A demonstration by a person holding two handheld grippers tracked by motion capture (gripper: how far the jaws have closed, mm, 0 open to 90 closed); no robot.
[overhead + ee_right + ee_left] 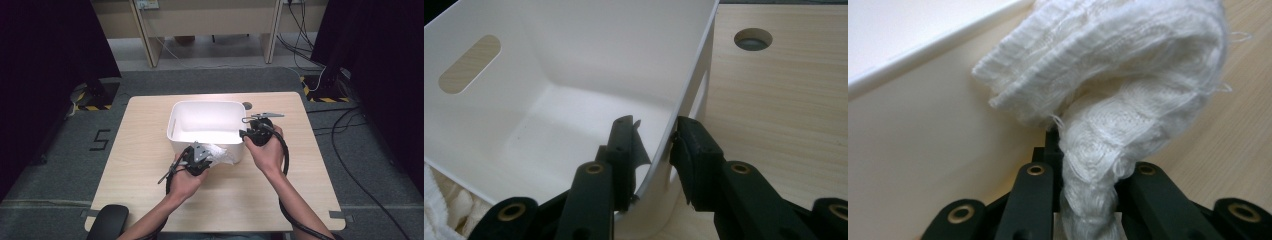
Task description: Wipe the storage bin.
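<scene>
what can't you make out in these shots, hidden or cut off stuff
- High view: the left gripper jaws, covered by its own body and the white cloth.
- Left gripper view: the white cloth's lower end, cut off by the bottom edge between the jaws.
- Right gripper view: the white bin near corner, hidden behind the right gripper; the pads' contact with its wall is unclear.

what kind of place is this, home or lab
Most likely a lab or recording room: a lone wooden table on grey carpet, hazard-taped stand bases, loose cables on the floor, dark screens either side.
</scene>
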